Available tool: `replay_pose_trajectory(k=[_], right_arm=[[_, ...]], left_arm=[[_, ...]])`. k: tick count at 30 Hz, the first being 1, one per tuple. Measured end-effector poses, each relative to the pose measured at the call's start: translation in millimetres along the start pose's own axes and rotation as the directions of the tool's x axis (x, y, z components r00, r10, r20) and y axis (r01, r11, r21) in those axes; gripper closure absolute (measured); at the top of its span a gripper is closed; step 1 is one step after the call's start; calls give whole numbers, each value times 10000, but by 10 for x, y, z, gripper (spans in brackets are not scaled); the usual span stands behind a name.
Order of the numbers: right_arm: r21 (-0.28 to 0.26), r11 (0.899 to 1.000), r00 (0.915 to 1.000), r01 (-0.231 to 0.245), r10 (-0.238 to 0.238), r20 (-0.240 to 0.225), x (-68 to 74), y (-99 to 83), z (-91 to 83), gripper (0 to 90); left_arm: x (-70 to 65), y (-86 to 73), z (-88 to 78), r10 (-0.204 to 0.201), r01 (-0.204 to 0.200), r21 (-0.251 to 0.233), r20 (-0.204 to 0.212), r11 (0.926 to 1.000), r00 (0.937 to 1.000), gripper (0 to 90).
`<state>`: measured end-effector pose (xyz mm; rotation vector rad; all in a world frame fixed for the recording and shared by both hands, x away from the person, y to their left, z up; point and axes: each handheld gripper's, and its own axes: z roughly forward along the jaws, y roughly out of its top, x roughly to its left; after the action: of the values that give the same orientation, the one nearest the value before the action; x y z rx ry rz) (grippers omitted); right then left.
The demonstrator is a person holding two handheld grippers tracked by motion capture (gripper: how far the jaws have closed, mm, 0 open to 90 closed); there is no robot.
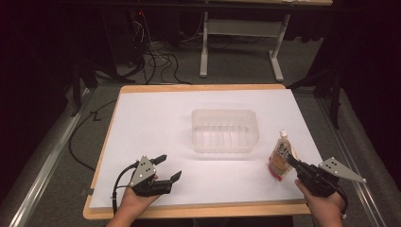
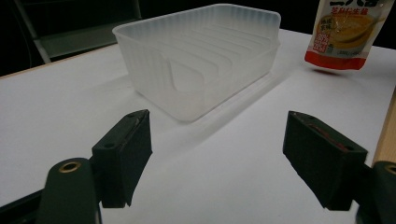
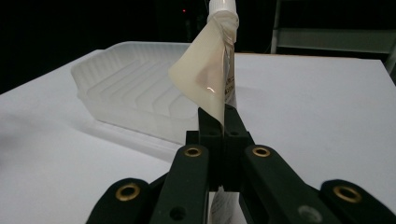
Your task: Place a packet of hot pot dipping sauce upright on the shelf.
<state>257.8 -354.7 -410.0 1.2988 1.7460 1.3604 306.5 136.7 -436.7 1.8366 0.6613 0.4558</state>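
Note:
A soft spouted pouch [image 1: 281, 156] with a yellow and red label stands upright at the right of the white sheet, beside the clear plastic tub [image 1: 225, 113]. My right gripper [image 1: 289, 161] is shut on the pouch's side edge; in the right gripper view the jaws [image 3: 223, 116] pinch the pale pouch [image 3: 205, 70] with the tub [image 3: 121, 88] behind it. My left gripper [image 1: 170, 166] rests open at the front left with nothing between its jaws. The left gripper view has its open jaws [image 2: 219, 119] facing the tub [image 2: 154, 70] and the pouch [image 2: 343, 37].
The white sheet [image 1: 156, 118] covers a wooden board [image 1: 189, 211] whose edge runs close to both hands. Beyond the board are a grey floor, cables [image 1: 156, 61] and a white table frame [image 1: 204, 47].

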Motion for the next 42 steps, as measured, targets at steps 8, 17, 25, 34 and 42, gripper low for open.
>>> replay_pose_trajectory(k=[8,17,25,34,42], right_arm=[[-306,9995,9995,-61,52,-306,81,109,21,900],[-746,9972,9982,-46,1,-600,190,318,71,900],[-817,9966,9970,50,-112,-761,290,490,178,900],[-955,9954,9948,108,-204,-998,420,598,332,900],[-991,9951,9947,36,-138,-1023,460,657,462,900]], left_arm=[[10,-10,-28,-36,35,-35,-108,10000,9999,241],[22,-14,-63,-33,31,-86,-202,10000,9998,241],[32,-14,-94,-67,60,-185,-384,9998,9992,232],[30,-8,-106,-6,-6,-177,-723,9998,9974,210],[58,1,-129,-218,189,-321,-914,9993,9956,212]])
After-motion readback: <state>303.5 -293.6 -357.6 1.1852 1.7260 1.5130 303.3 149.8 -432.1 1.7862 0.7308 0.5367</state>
